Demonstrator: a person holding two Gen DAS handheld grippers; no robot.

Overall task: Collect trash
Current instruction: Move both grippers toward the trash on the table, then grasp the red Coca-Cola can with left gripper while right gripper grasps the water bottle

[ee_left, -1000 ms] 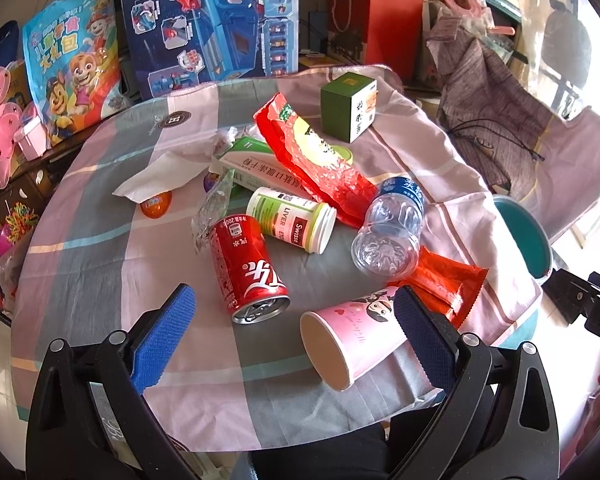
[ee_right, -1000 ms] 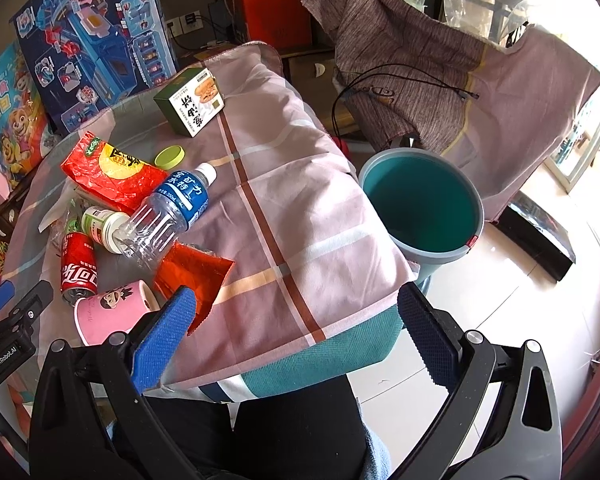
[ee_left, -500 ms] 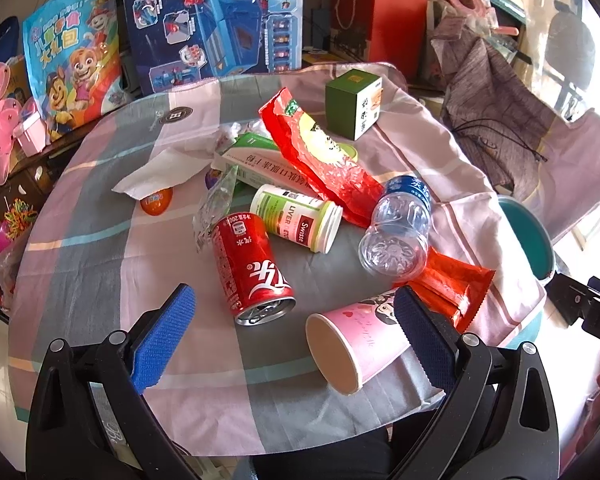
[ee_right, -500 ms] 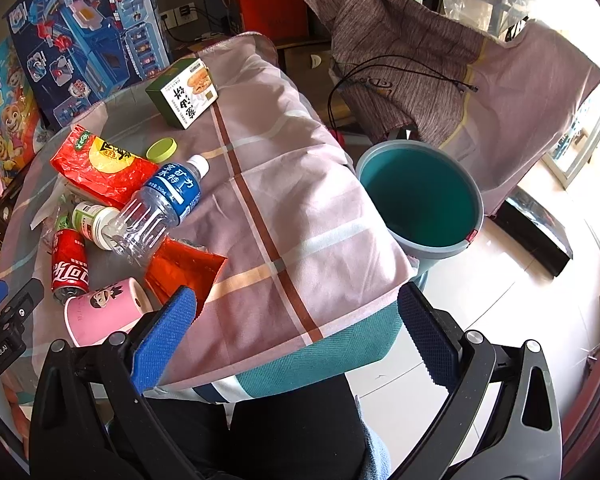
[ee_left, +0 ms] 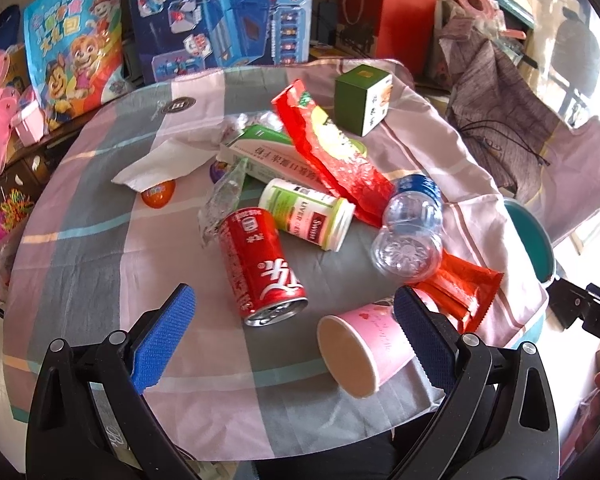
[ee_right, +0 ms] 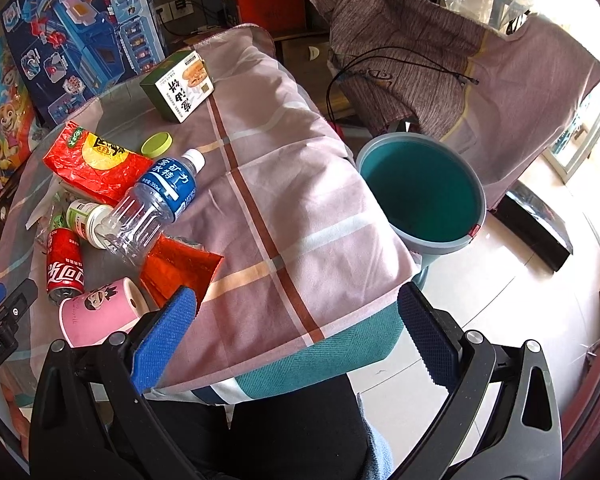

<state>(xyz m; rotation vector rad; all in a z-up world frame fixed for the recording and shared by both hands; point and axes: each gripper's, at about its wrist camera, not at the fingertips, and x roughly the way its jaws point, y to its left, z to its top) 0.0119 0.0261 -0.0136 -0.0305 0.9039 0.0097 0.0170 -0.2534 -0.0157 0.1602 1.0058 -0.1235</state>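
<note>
Pink paper cup [ee_left: 364,354] lies tipped at the table's near edge, by the left gripper [ee_left: 292,336]; both jaws spread, nothing held. Approach stage; next, cup is pinched, carried to teal bucket [ee_right: 420,196].

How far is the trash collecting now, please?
Done: nothing visible; the bucket looks empty. In hand: nothing; the left gripper and right gripper are open. Left: the can, cup, bottle and wrappers all lie on the table.
</note>
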